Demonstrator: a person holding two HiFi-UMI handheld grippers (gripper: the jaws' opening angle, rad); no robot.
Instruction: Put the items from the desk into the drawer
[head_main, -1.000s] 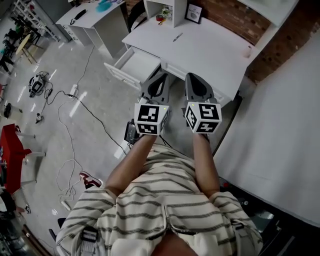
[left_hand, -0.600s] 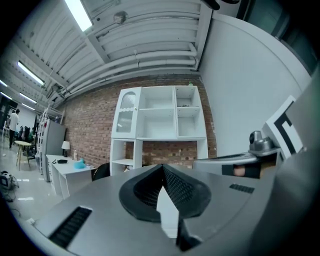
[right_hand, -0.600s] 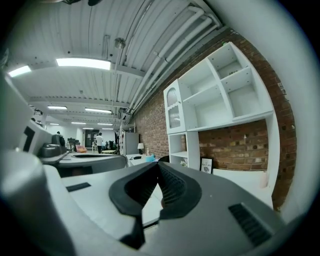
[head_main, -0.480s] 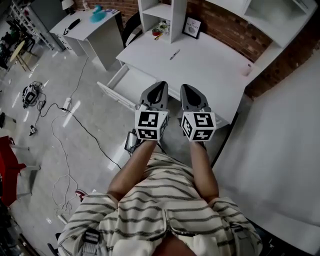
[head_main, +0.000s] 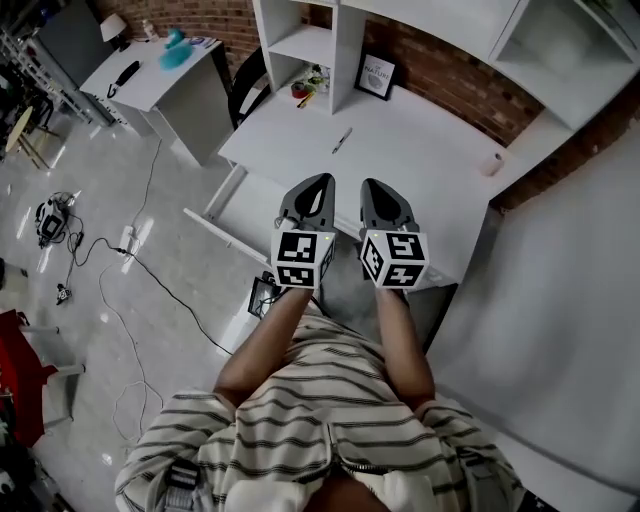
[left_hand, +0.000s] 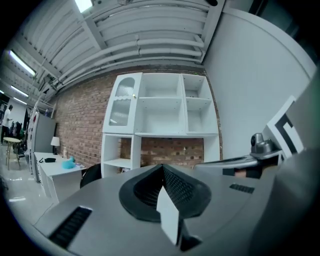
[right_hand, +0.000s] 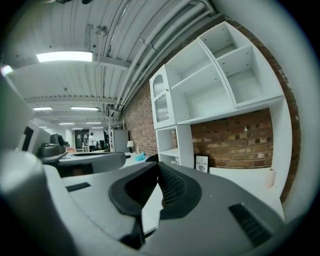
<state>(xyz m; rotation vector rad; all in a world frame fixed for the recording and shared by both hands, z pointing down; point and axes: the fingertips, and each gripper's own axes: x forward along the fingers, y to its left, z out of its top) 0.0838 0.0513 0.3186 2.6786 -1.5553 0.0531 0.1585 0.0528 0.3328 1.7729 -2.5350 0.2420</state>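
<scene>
On the white desk (head_main: 420, 150) lie a pen (head_main: 342, 140) and a small pale cylinder (head_main: 491, 163), with a framed picture (head_main: 377, 77) against the brick wall and small items (head_main: 305, 88) in the shelf nook. The picture (right_hand: 202, 163) and the cylinder (right_hand: 271, 178) also show in the right gripper view. An open white drawer (head_main: 240, 205) juts out at the desk's left front. My left gripper (head_main: 322, 183) and right gripper (head_main: 372, 187) hover side by side over the desk's front edge. Both are shut and hold nothing; the left gripper (left_hand: 162, 168) and right gripper (right_hand: 159, 165) show their jaws pressed together.
A white shelf unit (head_main: 330, 40) rises behind the desk. A side table (head_main: 160, 75) at far left carries a teal object (head_main: 177, 45), a lamp and a black handset. A black chair (head_main: 248, 80) stands between them. Cables (head_main: 130, 240) cross the floor. A white partition (head_main: 570, 300) runs along the right.
The view has moved closer to the desk, which now reaches under the grippers. Both grippers stay shut and side by side.
</scene>
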